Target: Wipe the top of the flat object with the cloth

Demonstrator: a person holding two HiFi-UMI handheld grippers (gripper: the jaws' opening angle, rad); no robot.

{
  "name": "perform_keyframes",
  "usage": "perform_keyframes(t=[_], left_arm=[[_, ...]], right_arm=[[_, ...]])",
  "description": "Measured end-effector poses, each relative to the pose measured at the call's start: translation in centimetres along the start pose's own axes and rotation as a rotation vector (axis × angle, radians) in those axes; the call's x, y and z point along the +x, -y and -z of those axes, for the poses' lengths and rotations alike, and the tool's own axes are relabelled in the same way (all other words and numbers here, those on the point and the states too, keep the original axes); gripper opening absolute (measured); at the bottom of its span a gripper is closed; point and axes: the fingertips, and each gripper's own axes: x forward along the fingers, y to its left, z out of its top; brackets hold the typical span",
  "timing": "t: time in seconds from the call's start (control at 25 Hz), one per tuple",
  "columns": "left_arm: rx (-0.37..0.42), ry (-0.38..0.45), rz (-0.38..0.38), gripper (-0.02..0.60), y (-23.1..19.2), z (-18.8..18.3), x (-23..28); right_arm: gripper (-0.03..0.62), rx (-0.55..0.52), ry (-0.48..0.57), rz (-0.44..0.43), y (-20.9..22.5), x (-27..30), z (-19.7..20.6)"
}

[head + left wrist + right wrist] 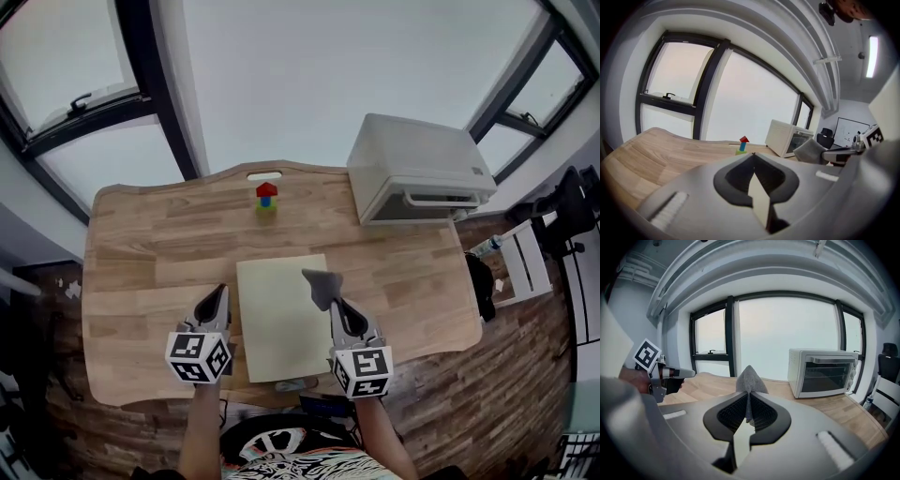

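A pale, flat square board [277, 309] lies on the wooden table [141, 244], near its front edge. My right gripper [331, 295] is over the board's right edge, shut on a grey cloth [322, 284] that sticks out past its tips. The same cloth [749, 379] stands up between the closed jaws in the right gripper view. My left gripper [221, 294] hangs just left of the board, shut with nothing in it; its jaws [752, 161] meet with no gap. The cloth [811, 151] also shows at the right of the left gripper view.
A white toaster oven [417, 169] stands at the table's back right corner. A small stack of coloured blocks [266, 199] sits near the back edge, centre. Large windows run behind the table, and a chair [567, 211] is off to the right.
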Motion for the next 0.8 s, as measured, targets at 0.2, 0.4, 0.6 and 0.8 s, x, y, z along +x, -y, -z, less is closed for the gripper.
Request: perform_keyframes(t=[0.2,0.4,0.6,0.8], left_arm=[[-0.045,-0.045,-0.018,0.057,-1.0,2.6,0.8],[-0.080,-0.109,-0.002,0.057,-1.2,5.1,1.8],[-0.103,-0.172,-0.002,0.058,-1.5,7.4,2.7],[-0.134,-0.235,-0.003,0.065,-2.0,9.9,3.8]], right_arm=[[0.011,0.005,-0.038,-0.007,0.4,1.3,1.6],[0.011,0.000,-0.074,-0.020,0.6,2.4,2.7],[0.011,-0.003,-0.109,-0.029,1.1,3.6,3.9],[0.011,-0.004,-0.141,-0.041,1.5,5.1,5.0]])
